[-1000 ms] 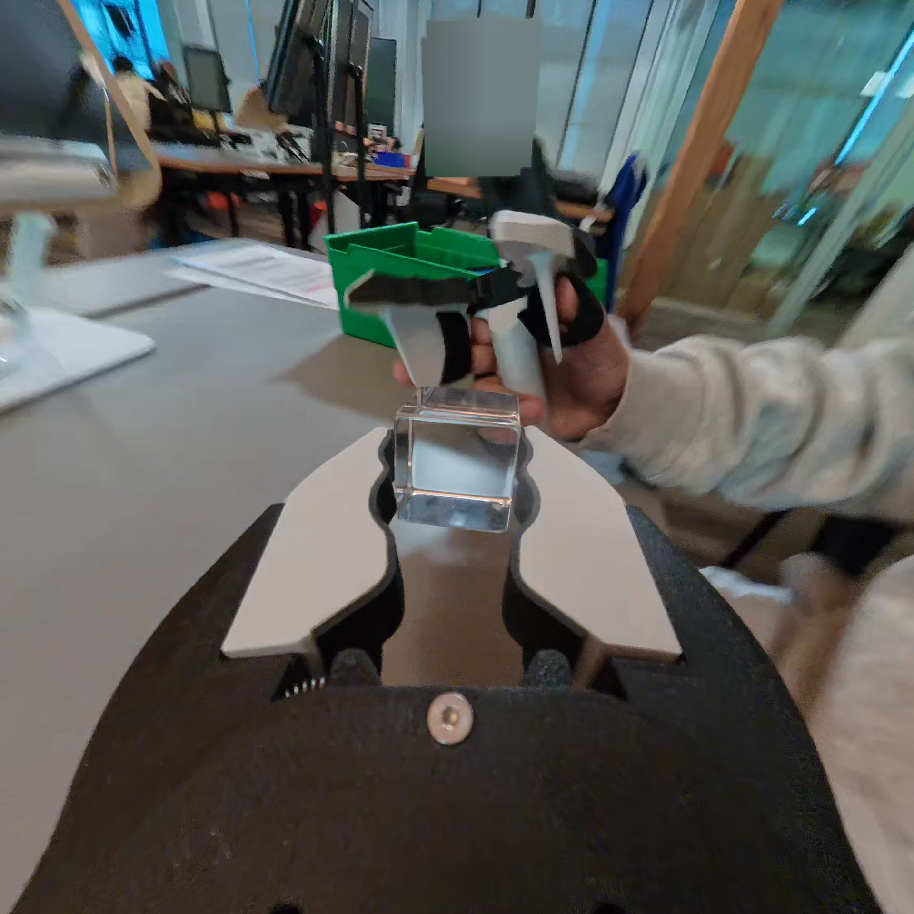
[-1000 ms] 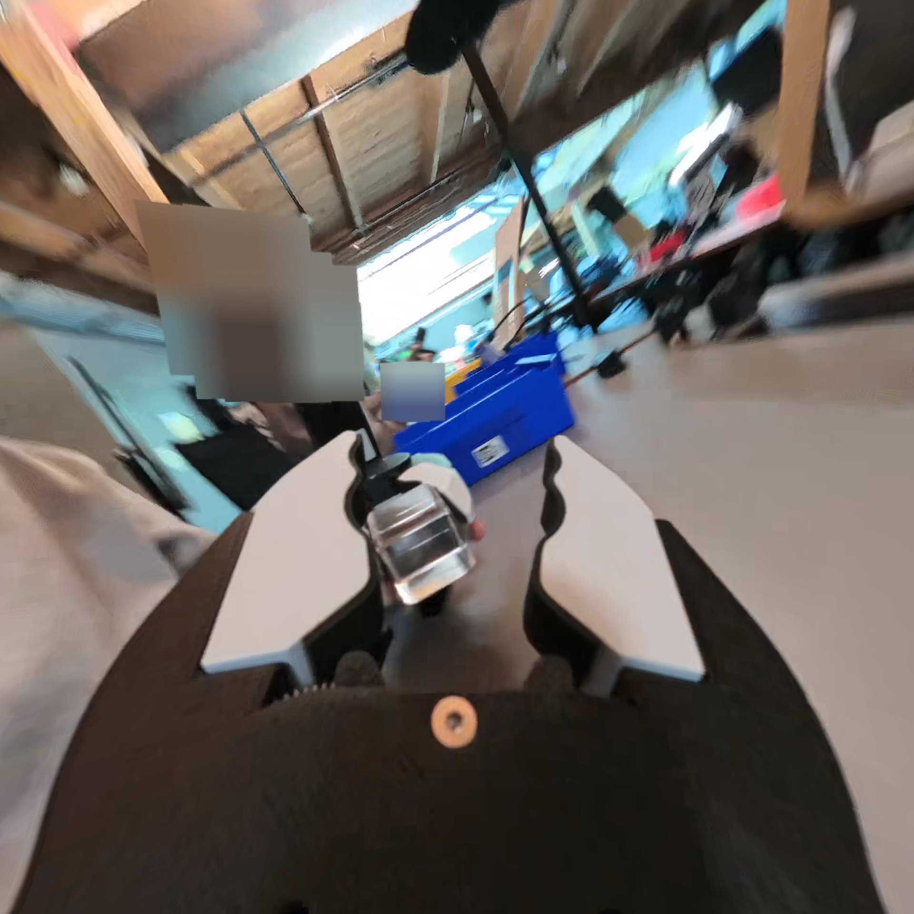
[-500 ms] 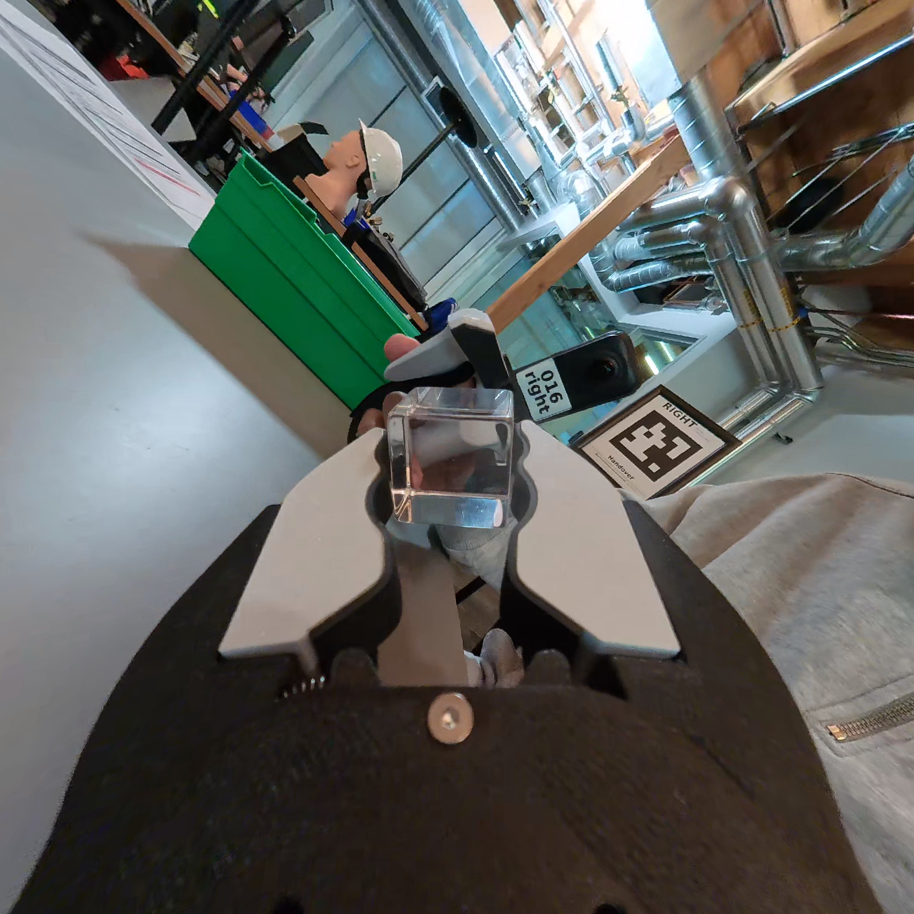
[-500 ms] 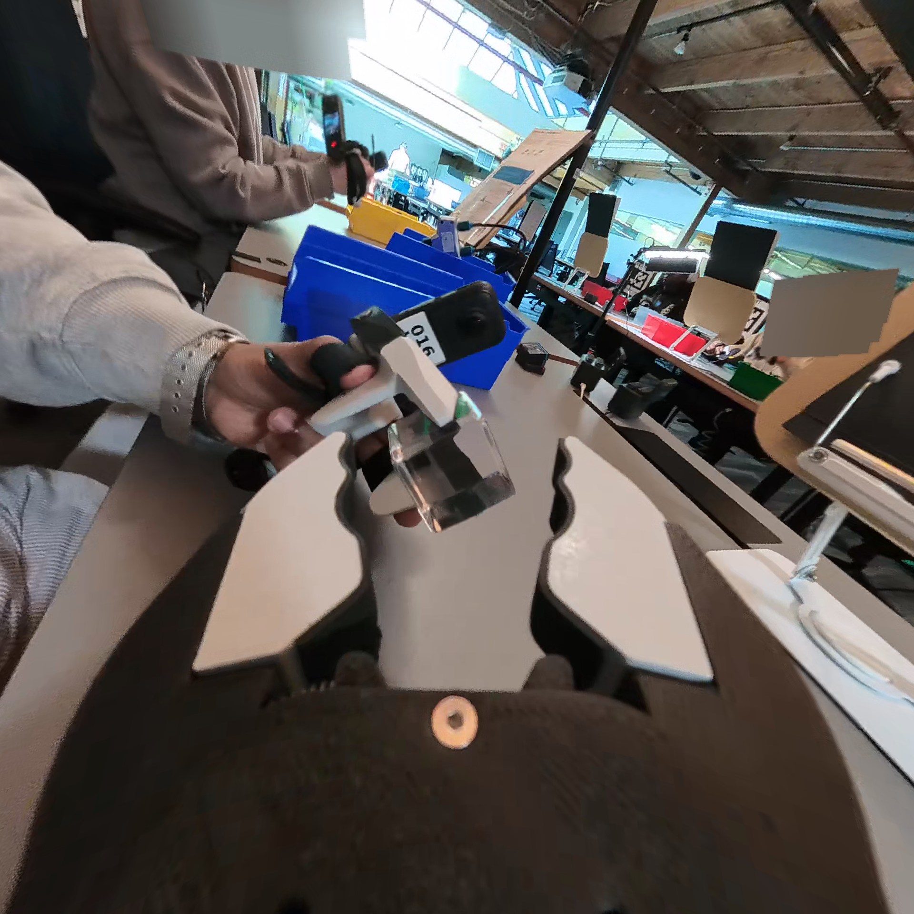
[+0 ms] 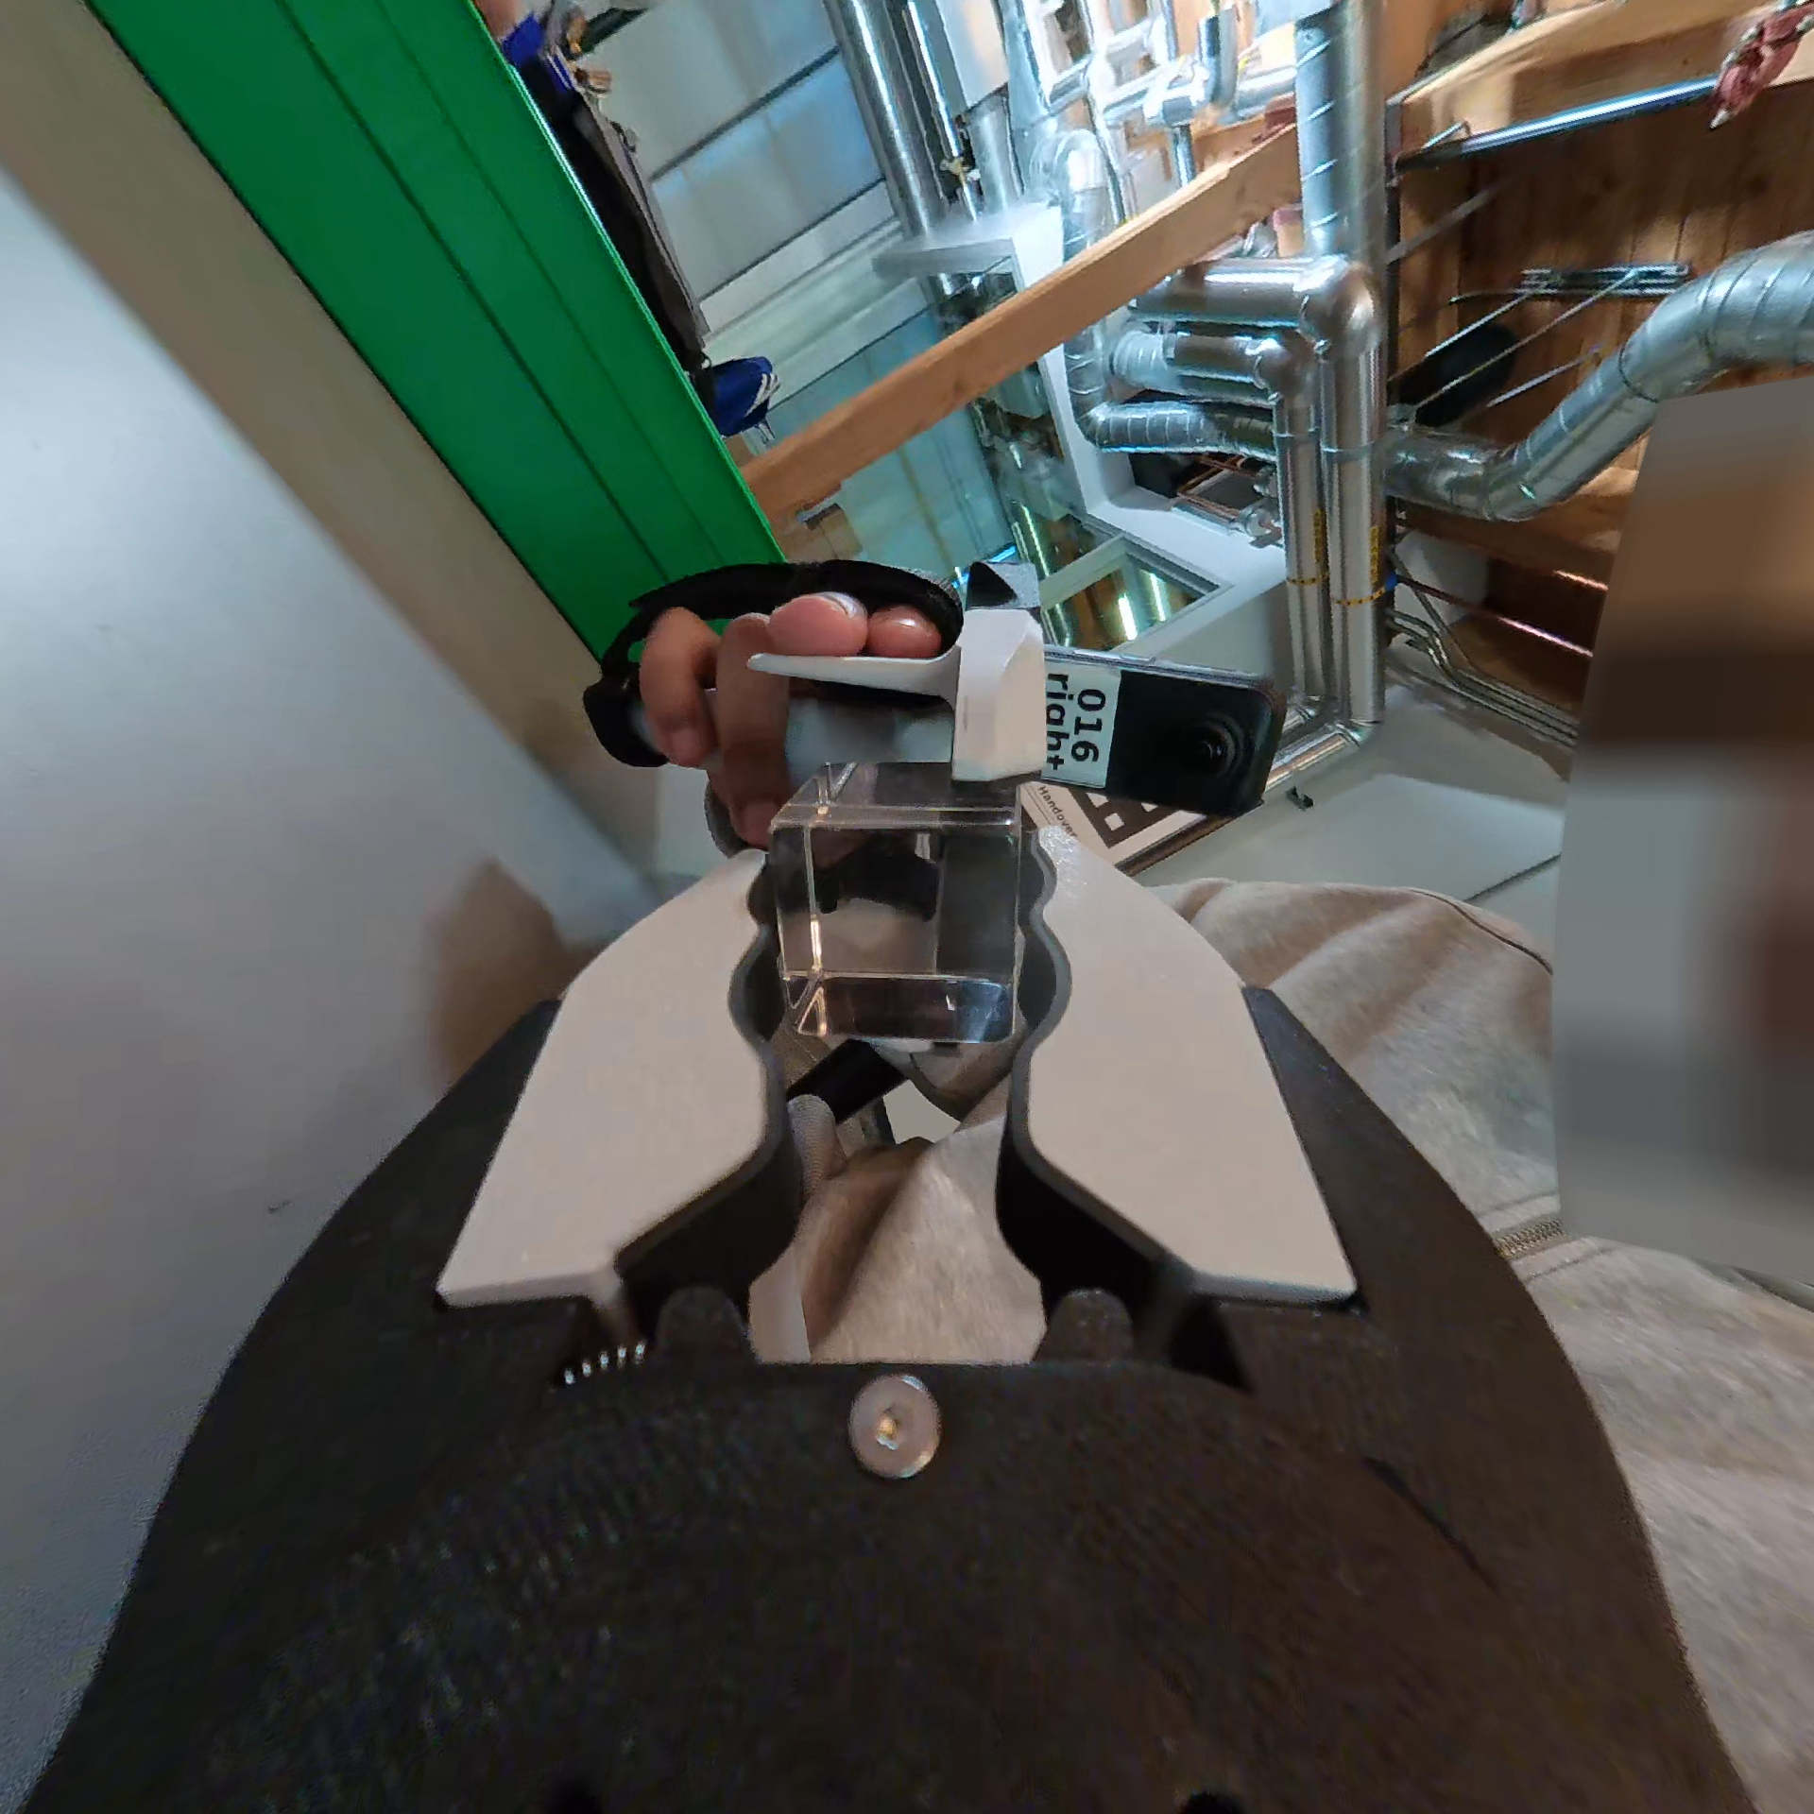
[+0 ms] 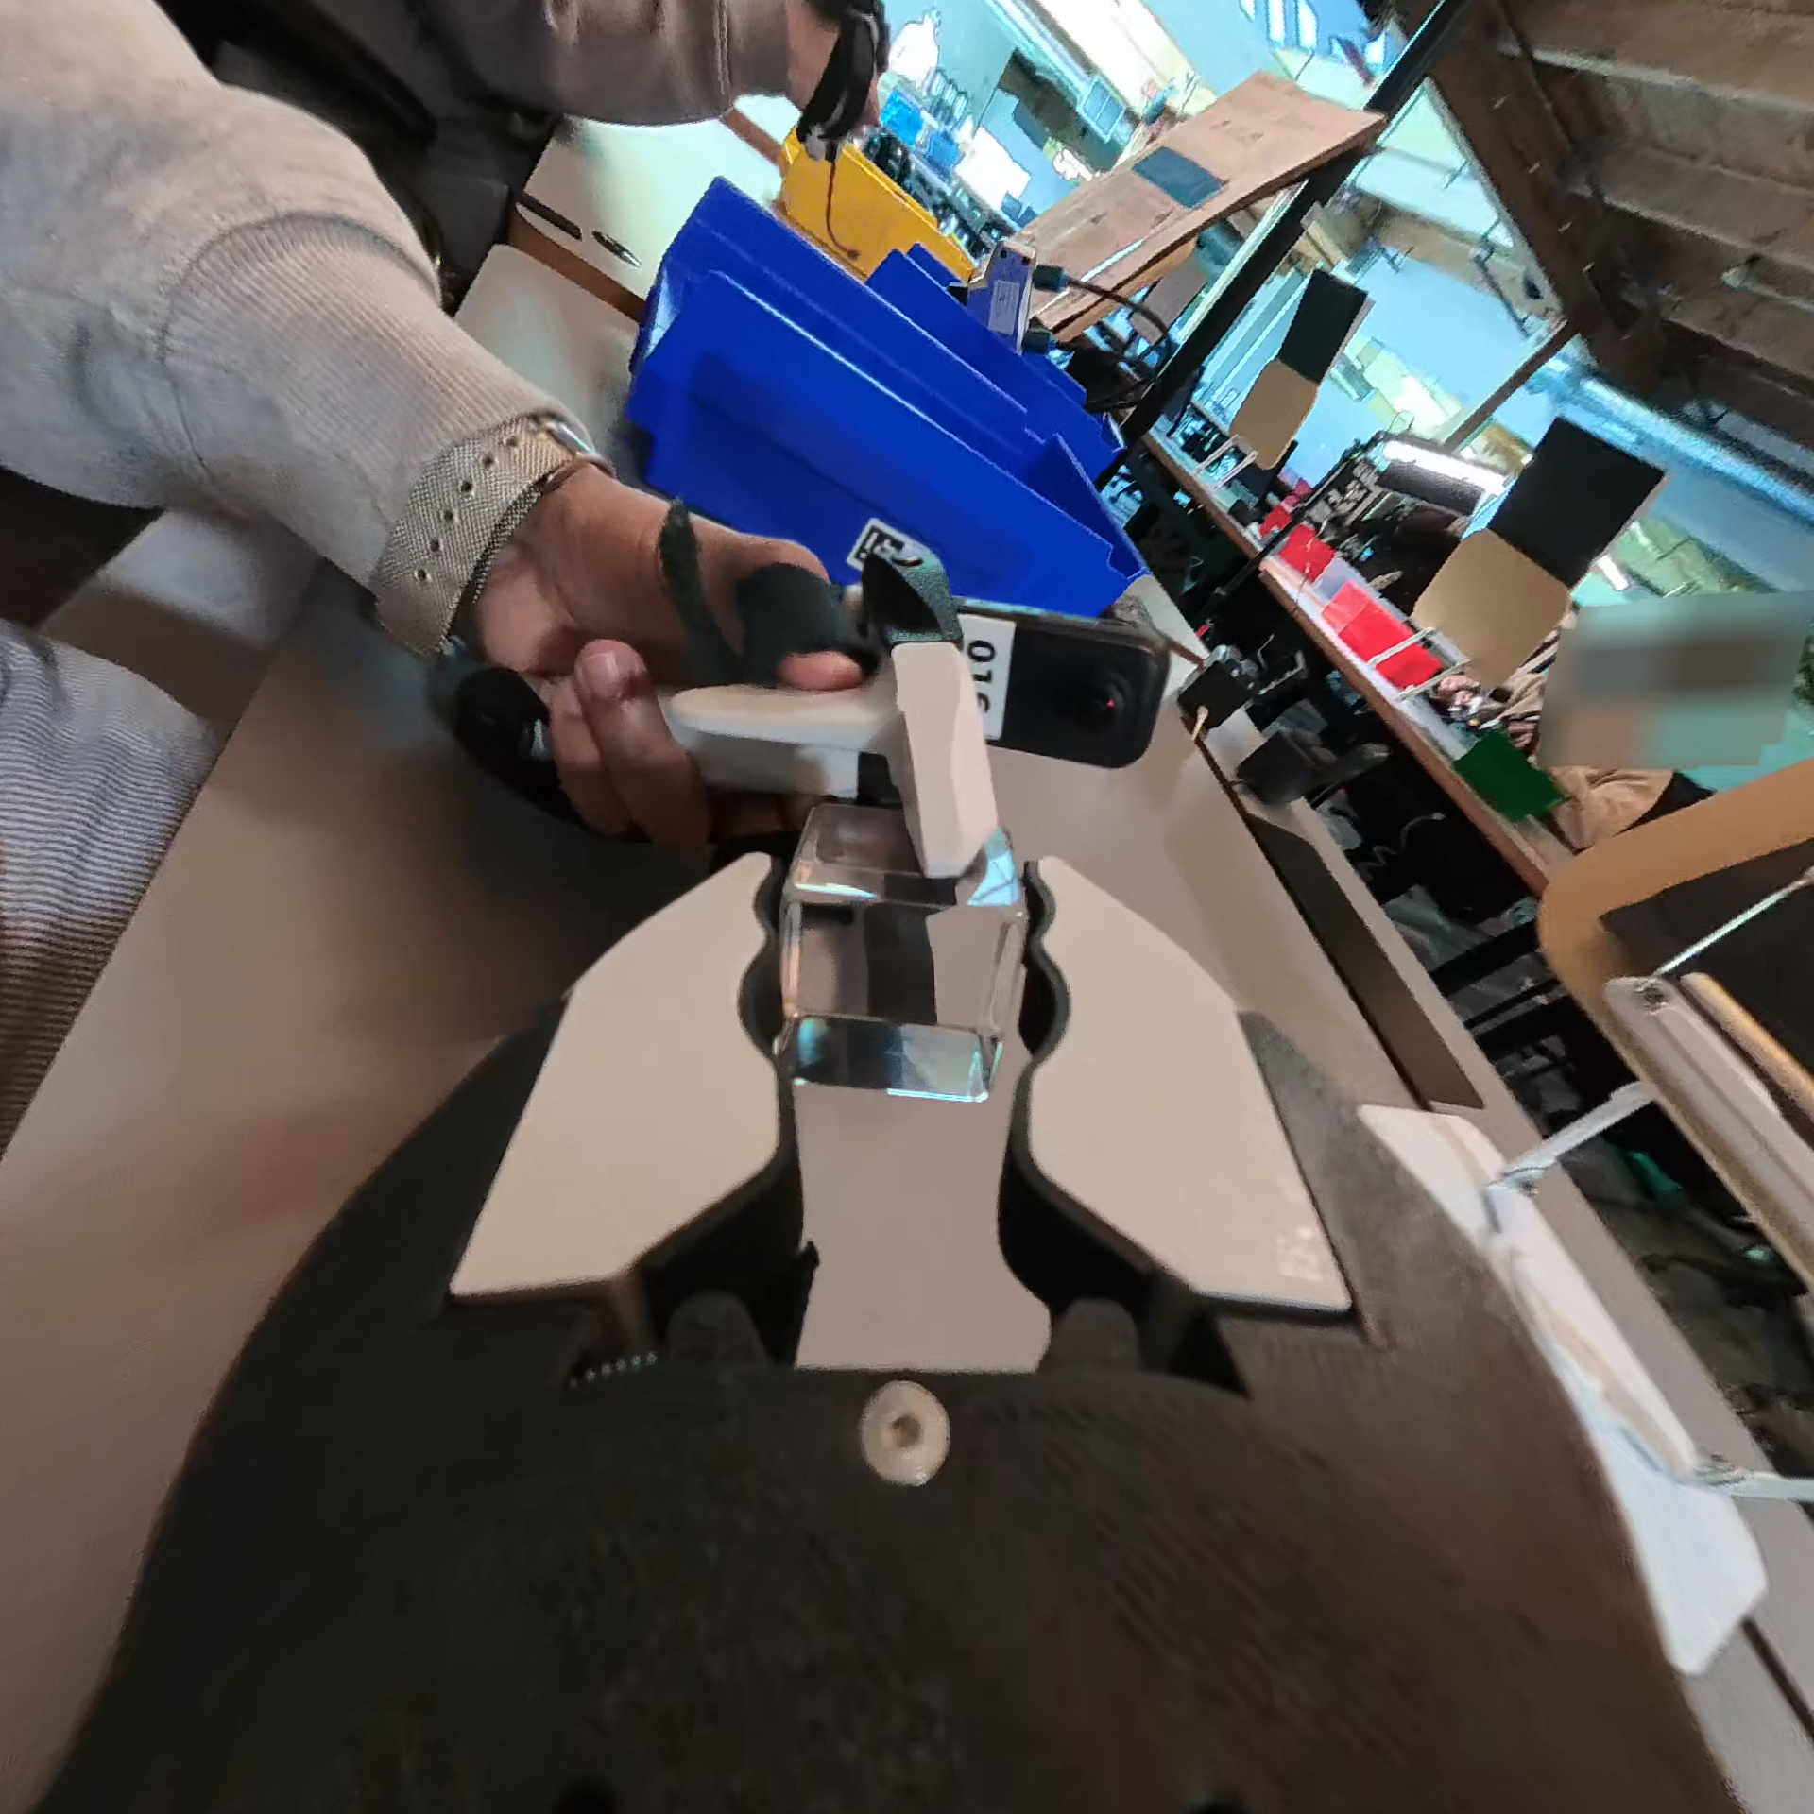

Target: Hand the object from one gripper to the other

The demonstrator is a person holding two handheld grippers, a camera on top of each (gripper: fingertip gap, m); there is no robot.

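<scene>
A clear cube (image 5: 893,933) sits between the white fingers of my left gripper (image 5: 895,883), which is shut on its two sides. In the right wrist view the same cube (image 6: 898,972) sits between the fingers of my right gripper (image 6: 901,883), which have closed against its other two sides. Both grippers hold the cube at once, crossed at about a right angle, above the table. One finger of the right gripper (image 5: 991,707) shows over the cube's top in the left wrist view. One finger of the left gripper (image 6: 942,775) shows over it in the right wrist view.
A green bin (image 5: 471,294) stands on the grey table (image 6: 294,982) behind the right hand. Blue bins (image 6: 864,412) and a yellow bin (image 6: 864,211) stand behind the left hand. A white stand base (image 6: 1571,1325) lies at the table's right. Another person stands far back.
The two grippers have come together and both views have turned. The right gripper's fingers, wide apart half a second ago, have closed onto the cube. The left gripper keeps its grip.
</scene>
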